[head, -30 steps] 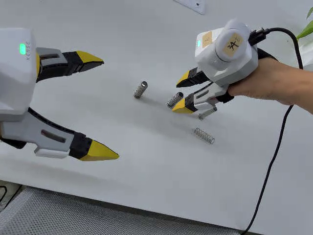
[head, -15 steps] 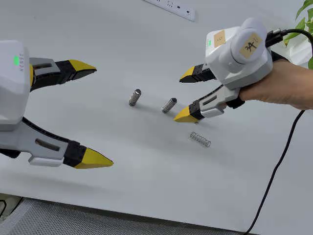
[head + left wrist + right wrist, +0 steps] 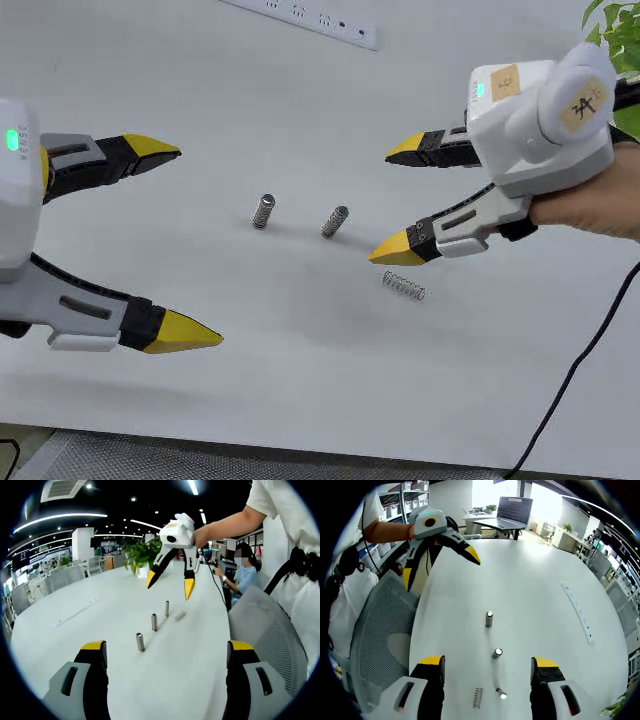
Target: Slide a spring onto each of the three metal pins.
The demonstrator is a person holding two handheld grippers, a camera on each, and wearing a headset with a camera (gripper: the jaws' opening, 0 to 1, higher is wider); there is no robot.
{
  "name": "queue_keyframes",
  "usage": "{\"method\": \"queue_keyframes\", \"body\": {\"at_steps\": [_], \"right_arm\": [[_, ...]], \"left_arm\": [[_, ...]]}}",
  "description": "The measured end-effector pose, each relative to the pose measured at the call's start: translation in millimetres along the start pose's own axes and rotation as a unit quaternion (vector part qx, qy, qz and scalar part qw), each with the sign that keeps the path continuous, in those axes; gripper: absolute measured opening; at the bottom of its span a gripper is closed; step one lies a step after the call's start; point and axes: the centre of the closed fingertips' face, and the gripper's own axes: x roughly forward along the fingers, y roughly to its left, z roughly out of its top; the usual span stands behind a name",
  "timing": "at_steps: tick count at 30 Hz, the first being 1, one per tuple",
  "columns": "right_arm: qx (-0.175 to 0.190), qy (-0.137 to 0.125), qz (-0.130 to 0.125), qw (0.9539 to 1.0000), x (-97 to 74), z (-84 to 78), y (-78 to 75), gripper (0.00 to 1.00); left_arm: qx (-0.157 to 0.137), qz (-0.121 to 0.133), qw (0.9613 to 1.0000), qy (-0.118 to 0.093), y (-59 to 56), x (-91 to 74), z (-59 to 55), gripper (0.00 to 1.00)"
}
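— Starting with the head view, what is to be noted?
— The left gripper (image 3: 170, 240) is held spread wide at the near left, with nothing between its jaws. The right gripper (image 3: 398, 203) is likewise held spread and empty, above the tabletop (image 3: 300, 380) at the right. Two pins are seen with springs already on them: the left sprung pin (image 3: 263, 210) and the middle sprung pin (image 3: 335, 221). The loose spring (image 3: 404, 286) is laid flat on the tabletop, just to the near side of the right gripper's lower jaw.

— And in the left gripper view?
— The pins are seen in a row. The bare pin (image 3: 167, 608) is stood upright at the right end of it, and the loose spring is laid just beside it, apart.

— In the right gripper view?
— The bare pin and the loose spring are found side by side, nearest the camera, between the spread jaws.

— What could go wrong from here?
— One spring is judged to be left to fit. It is small, round and flat on a smooth tabletop, so it could be rolled away or flicked out if pinched off-centre. The bare pin could be knocked over by a jaw, being so close. If the spring is carried tilted, its end could be caught on the pin's tip.
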Motion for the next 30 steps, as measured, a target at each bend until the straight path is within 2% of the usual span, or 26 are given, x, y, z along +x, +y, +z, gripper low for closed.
{"method": "queue_keyframes", "body": {"at_steps": [7,16,18,30], "right_arm": [[0.034,-0.033,-0.029,0.9985,-19.2,-14.7,1.8,0.7],[0.075,-0.075,-0.062,0.9924,-39.0,-28.7,12.2,0.7],[0.081,-0.075,-0.067,0.9916,-41.9,-41.4,6.3,0.69],[0.127,-0.087,-0.085,0.9844,-41.6,-71.8,24.8,0.67]], "left_arm": [[0.005,0.0,1.0,0.008,3.1,-0.3,3.1,0.99],[0.012,-0.004,0.9996,0.024,0.0,-0.3,7.5,0.99],[0.015,-0.004,0.9995,0.028,-0.4,-0.5,8.6,0.99],[0.018,-0.004,0.9989,0.044,-5.9,-2.0,10.7,0.99]]}}
